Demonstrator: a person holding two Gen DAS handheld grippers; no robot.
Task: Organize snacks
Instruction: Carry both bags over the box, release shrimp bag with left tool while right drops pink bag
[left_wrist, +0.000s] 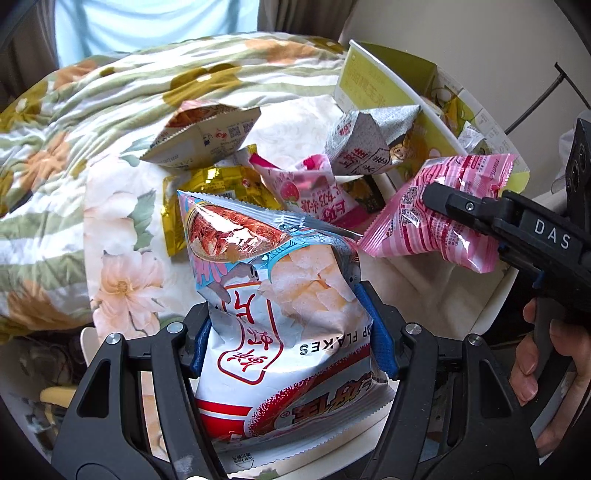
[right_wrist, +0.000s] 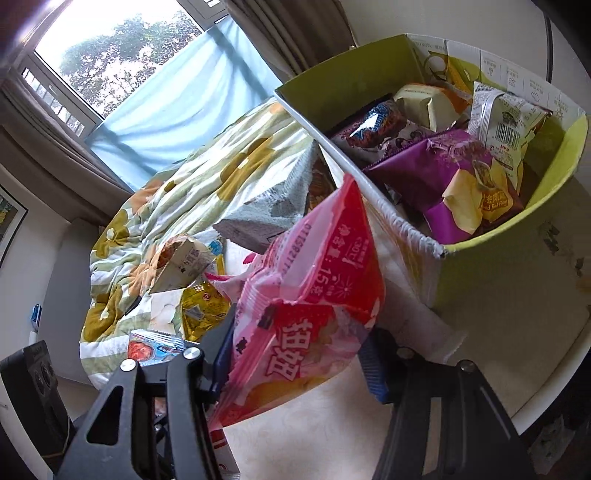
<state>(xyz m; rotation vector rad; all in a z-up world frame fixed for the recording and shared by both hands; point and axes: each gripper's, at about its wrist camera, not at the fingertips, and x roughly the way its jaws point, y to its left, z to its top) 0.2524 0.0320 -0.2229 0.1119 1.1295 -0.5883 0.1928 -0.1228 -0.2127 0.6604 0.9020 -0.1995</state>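
Left wrist: left claw clamps shrimp-flakes bag (bottom cut off); right claw pinches pink packet.

The large white-and-red crinkly shrimp-flakes bag runs off the left wrist view's bottom edge (lower seam unseen); the glossy pink striped packet hides the right claw's 2 pads.

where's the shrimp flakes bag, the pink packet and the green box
shrimp flakes bag (left_wrist: 288, 295), left wrist view, front panel
pink packet (right_wrist: 314, 295), right wrist view, printed middle
green box (right_wrist: 332, 81), right wrist view, inner wall
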